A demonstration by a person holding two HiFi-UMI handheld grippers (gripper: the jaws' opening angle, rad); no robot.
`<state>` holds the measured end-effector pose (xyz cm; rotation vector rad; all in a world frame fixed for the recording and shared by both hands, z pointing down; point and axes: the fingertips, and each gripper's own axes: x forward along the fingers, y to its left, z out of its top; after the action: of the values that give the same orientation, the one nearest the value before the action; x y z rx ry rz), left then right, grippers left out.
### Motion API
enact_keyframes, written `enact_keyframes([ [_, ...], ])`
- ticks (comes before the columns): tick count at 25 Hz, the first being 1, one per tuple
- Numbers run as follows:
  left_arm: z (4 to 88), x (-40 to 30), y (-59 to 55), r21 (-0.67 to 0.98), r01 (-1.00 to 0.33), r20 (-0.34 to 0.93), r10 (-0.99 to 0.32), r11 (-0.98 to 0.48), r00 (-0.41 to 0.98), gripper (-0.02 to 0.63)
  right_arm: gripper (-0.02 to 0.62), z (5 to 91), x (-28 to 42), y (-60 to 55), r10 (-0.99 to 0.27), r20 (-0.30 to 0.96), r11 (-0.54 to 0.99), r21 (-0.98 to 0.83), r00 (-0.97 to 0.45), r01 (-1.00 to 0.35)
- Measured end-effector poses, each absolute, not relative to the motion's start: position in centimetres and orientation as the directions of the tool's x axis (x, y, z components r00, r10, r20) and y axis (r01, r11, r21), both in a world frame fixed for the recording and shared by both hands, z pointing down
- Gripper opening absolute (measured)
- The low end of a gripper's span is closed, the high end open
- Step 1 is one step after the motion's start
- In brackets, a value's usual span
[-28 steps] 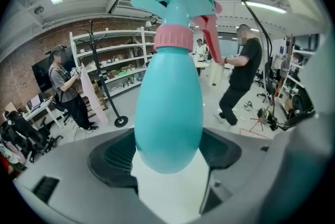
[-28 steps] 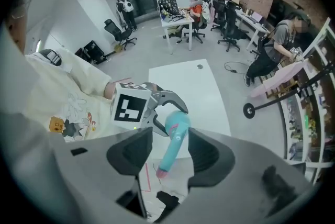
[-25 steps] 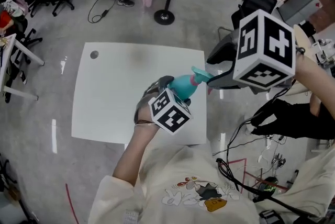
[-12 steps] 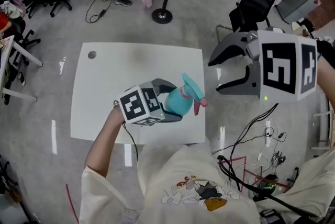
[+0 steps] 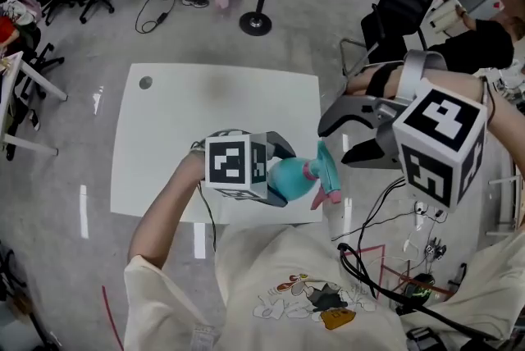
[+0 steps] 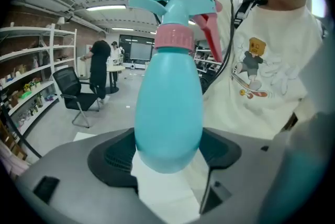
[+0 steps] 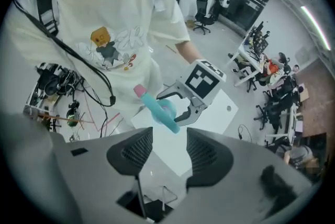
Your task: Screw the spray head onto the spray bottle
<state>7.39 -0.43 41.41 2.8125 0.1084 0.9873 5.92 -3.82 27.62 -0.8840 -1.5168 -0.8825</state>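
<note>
Pressing on both sides of its round body, the left gripper (image 5: pixel 277 170) is closed on the teal bottle (image 5: pixel 292 178), which is held in the air over the near edge of the white table (image 5: pixel 189 120). The spray head (image 5: pixel 326 174) is seated on the bottle's pink collar (image 6: pixel 173 38), with its pink trigger (image 6: pixel 211 34) turned toward the person. The right gripper (image 5: pixel 343 134) is held near the head, off the table's right side, its jaws parted with nothing between them.

Teal spray bottle (image 6: pixel 169 108) with spray head (image 6: pixel 180 6) between left gripper (image 6: pixel 166 157) jaws
</note>
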Motion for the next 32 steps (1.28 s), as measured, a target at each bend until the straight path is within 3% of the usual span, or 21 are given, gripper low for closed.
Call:
enact_keyframes([
  [6,40.7,7.9,-0.6,0.197,0.092,0.607,0.195,-0.976,0.77,0.379,0.199,28.5,6.0,-2.5,0.084,0.995,0.371,0.023,-0.058,0.928],
  [14,39.3,8.6,-1.9,0.154,0.084,0.636,0.164,-0.984,0.754,0.379,0.193,29.4,7.4,-1.9,0.12,0.992,0.308,-0.072,0.036,0.949],
  [16,39.4,8.5,-1.9,0.147,0.078,0.642,0.155,-0.986,0.751,0.379,0.148,29.7,7.4,-1.7,0.127,0.991,0.311,-0.076,0.038,0.947],
  [24,39.7,8.6,-2.3,0.144,0.067,0.662,0.146,-0.987,0.735,0.379,0.133,30.3,7.8,-2.1,0.113,0.992,0.309,-0.086,0.053,0.947],
  [32,40.5,9.4,-3.8,0.136,-0.088,0.678,0.028,-0.987,0.734,0.379,0.13,31.1,8.3,-3.5,0.071,0.997,0.432,-0.044,0.015,0.901],
])
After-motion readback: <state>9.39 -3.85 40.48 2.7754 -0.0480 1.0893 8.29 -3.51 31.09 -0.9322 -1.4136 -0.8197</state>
